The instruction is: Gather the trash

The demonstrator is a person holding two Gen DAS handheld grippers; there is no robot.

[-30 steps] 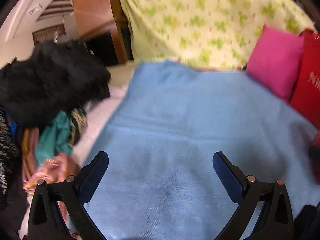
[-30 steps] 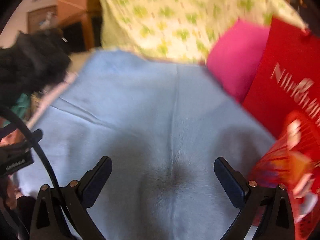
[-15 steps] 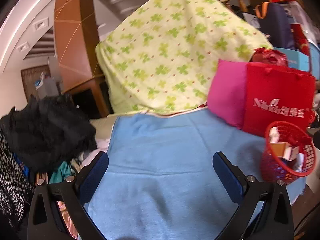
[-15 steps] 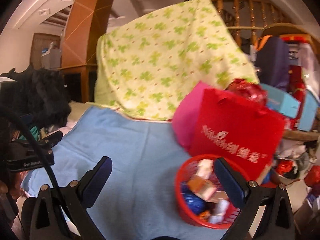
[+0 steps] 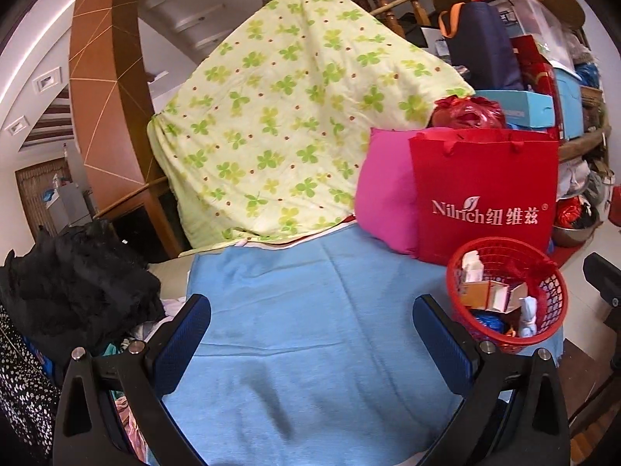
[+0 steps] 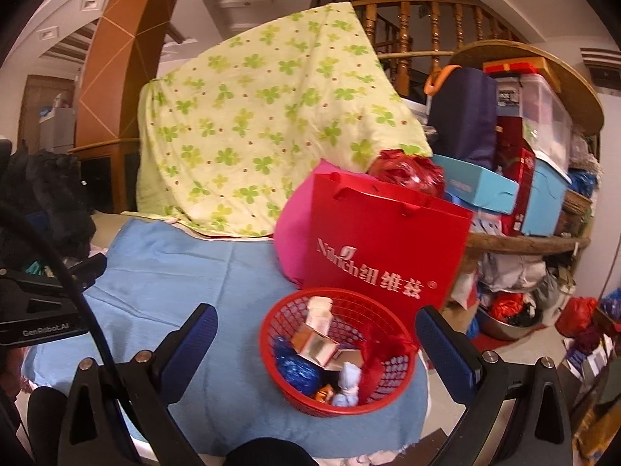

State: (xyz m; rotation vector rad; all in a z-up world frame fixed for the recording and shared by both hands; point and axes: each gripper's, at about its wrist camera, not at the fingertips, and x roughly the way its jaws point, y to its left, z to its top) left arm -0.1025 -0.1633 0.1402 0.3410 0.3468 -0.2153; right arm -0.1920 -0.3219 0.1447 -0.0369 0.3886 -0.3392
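Since both the left tool [image 5: 310,324] and right tool [image 6: 316,334] hang spread and empty, and the round red plastic mesh basket [image 6: 382,398] on the light blue cloth [image 6: 186,272] already holds scraps, scan for stragglers first.

My left gripper [image 5: 311,320] and right gripper [image 6: 316,330] are black triangular frames with silver screws, blue textured pads [image 5: 182,330], and a black cable [image 6: 83,310].

- One red basket [image 6: 392,369] of trash
- One red paper bag [image 6: 384,248]
- One pink cushion [image 6: 293,240]
- One blue blanket [image 5: 310,334]
- One clover-print quilt [image 5: 287,116]
- Two grippers: left [image 5: 310,322], right [image 6: 316,336]
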